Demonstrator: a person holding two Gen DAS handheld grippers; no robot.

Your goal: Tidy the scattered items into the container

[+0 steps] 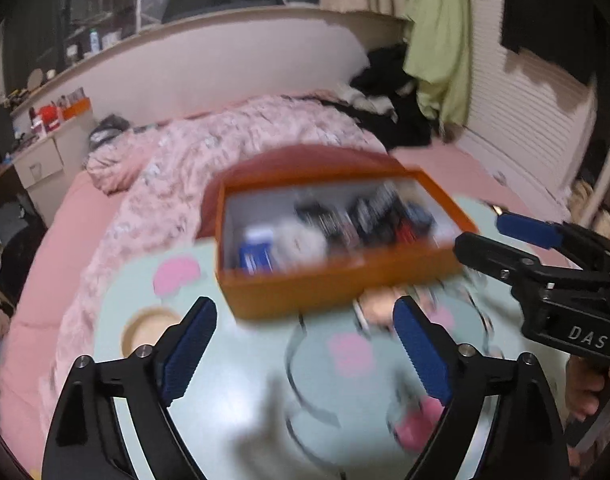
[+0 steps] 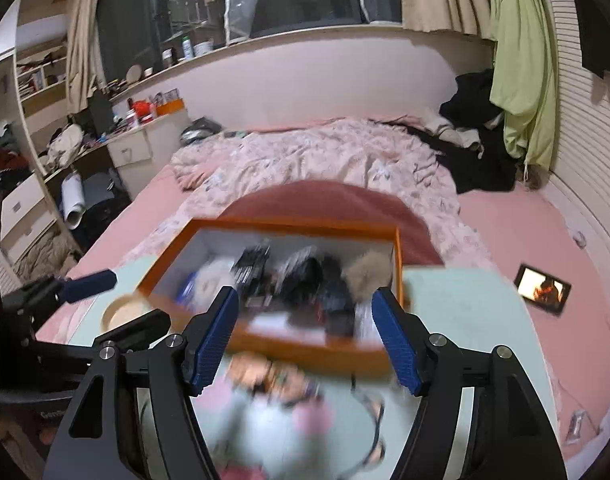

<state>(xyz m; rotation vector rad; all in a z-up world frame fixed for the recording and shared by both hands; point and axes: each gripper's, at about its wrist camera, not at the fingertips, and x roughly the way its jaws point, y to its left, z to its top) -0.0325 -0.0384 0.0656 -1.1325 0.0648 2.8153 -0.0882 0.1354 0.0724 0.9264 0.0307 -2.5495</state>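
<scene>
An orange box (image 1: 337, 284) with a white inside stands on a pale green patterned surface (image 1: 233, 392) laid on the bed. Blurred dark items, a white fluffy ball (image 1: 301, 242) and a blue-and-white packet (image 1: 257, 250) lie in it; the right wrist view also shows a beige fluffy ball (image 2: 369, 276). My left gripper (image 1: 305, 308) is open just in front of the box, with nothing between its fingers. My right gripper (image 2: 305, 296) is open over the box's near wall (image 2: 305, 352), gripping nothing. A blurred pink thing (image 1: 417, 424) lies nearer on the surface.
A beige ring (image 2: 125, 312) sits left of the box; roll or print, I cannot tell. A dark red rounded shape (image 2: 325, 200) lies behind the box. A lit screen (image 2: 543, 290) rests on the pink sheet at right. A floral duvet (image 2: 313, 156), black clothes (image 2: 481, 164) and a cluttered desk (image 2: 133, 140) lie beyond.
</scene>
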